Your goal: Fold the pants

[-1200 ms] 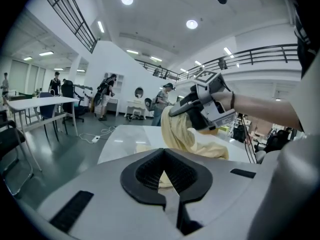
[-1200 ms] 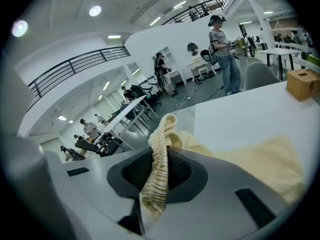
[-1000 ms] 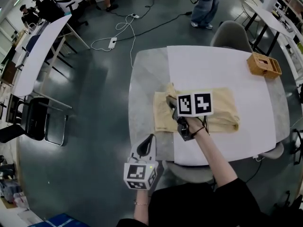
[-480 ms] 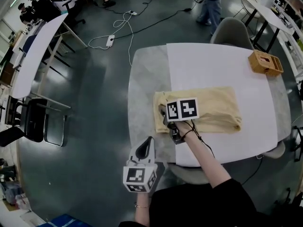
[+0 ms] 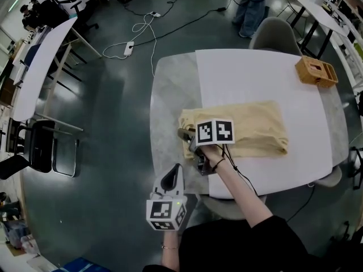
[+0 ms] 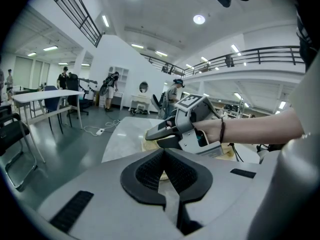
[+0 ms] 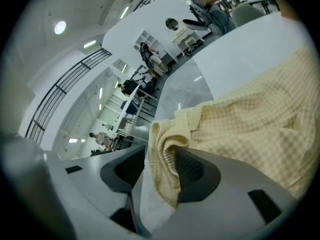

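Here, in the head view, the pants point(image 5: 244, 128) lie as a folded tan band across the near half of the table point(image 5: 170, 89), running from its left side toward its right. The right gripper point(image 5: 184, 135) is low over the table's near left part, at the end of the cloth. The left gripper point(image 5: 174, 175) hangs off the table's near edge, clear of the top. A wooden box point(image 5: 316, 72) sits at the table's far right corner and has no part in this.

In the left gripper view, the two dark pads meet along their length with nothing between them, so this gripper is closed and empty. It points over the table's near edge toward the other hand.

In the right gripper view, the jaws are opening. A bunched fold of the checked cloth stands between them and leans on one pad, while the other pad has drawn off it and the table shows in the gap. The cloth is between the jaws but not pinched.

I judge the step in hand to be the release of an end just laid down on the table. The next move probably calls for backing the right gripper off along its own line, toward the table's near edge, so that the pad the cloth rests on does not drag the fold open. If a further fold is wanted, each gripper would likely take one corner at the same end.
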`<state>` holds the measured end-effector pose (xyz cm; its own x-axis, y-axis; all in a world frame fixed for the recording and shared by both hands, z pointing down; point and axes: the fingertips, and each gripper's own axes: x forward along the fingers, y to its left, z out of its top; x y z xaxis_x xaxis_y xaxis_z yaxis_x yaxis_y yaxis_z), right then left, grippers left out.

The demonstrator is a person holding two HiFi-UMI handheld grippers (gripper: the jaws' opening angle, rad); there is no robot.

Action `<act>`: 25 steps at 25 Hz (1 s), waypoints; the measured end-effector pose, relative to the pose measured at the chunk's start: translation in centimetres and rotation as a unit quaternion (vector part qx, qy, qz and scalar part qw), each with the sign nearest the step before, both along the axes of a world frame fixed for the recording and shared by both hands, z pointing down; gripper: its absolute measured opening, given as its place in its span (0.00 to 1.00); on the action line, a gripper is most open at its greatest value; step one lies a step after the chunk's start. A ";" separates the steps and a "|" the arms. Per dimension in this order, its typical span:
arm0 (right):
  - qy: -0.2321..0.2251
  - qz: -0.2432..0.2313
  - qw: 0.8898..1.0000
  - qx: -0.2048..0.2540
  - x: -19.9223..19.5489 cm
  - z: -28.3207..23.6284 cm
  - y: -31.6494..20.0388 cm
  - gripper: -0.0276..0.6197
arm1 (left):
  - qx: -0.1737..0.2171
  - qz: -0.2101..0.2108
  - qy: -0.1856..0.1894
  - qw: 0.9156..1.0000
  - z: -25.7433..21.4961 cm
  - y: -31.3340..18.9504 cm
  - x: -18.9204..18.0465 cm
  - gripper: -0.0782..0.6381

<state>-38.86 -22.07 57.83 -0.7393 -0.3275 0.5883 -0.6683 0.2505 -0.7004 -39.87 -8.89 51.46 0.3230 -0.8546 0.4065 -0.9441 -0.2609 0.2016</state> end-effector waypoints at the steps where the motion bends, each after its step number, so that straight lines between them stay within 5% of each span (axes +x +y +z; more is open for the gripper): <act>1: -0.014 0.001 1.000 -0.005 -0.2 -0.2 0.1 0.30 | 0.001 0.000 0.000 1.000 0.0 0.0 0.2 0.13; 10: -0.037 0.020 0.999 0.018 0.6 -2.3 -0.5 0.30 | 0.008 0.001 -0.001 1.000 -0.6 0.2 -0.4 0.13; 12: -0.037 0.010 0.999 0.033 0.9 -3.1 -0.5 0.23 | 0.011 0.003 -0.001 1.000 -0.8 0.0 -0.4 0.13; 16: -0.003 -0.010 0.996 0.086 2.9 -4.7 -0.5 0.09 | 0.020 0.011 -0.003 1.000 -1.6 -0.4 0.1 0.13; 25: -0.004 -0.017 0.979 0.201 10.7 -10.7 -0.5 0.06 | 0.045 0.037 -0.004 0.998 -3.8 -2.2 3.7 0.13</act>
